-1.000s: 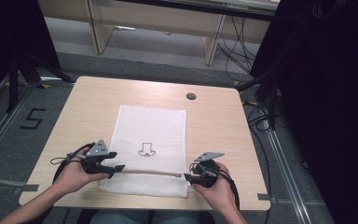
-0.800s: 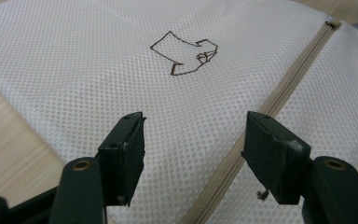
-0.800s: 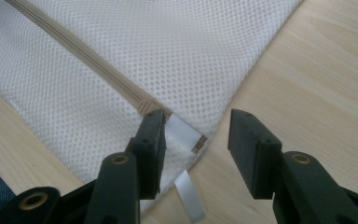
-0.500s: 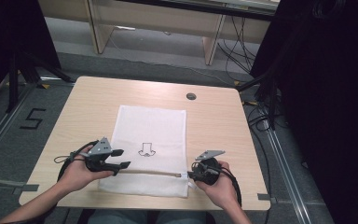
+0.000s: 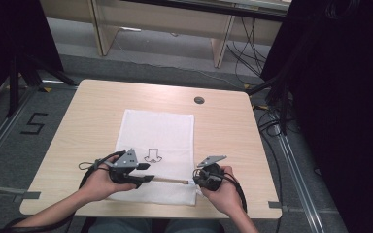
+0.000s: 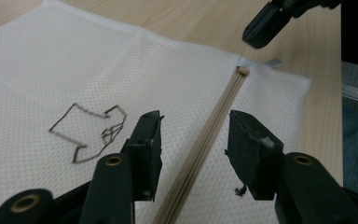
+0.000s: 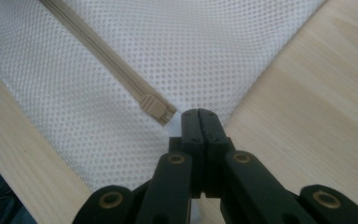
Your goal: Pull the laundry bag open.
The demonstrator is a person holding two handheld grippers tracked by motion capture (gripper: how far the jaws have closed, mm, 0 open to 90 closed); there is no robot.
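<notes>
Two tongs sit over the near end of the mesh bag [image 5: 158, 145], which lies flat in the middle of the worktop [image 5: 87, 111], its long side running away from you. Your left tongs [image 6: 193, 144] stand apart, one jaw on each side of the tan zipper [image 6: 209, 135] and touching neither it nor the mesh as far as the left gripper view shows. A brown outline drawing [image 6: 91, 130] marks the mesh just left of those jaws. Your right tongs [image 7: 199, 116] are pressed together at the zipper's end stop [image 7: 156, 106], at the bag's near right corner; a bit of white mesh appears pinched at the tips, though the grip point is hidden by the jaws. In the high view your left hand [image 5: 99, 182] rests at the bag's near left part, your right hand [image 5: 221, 189] at its right corner. A round grommet [image 5: 199, 100] sits in the worktop beyond the bag.
</notes>
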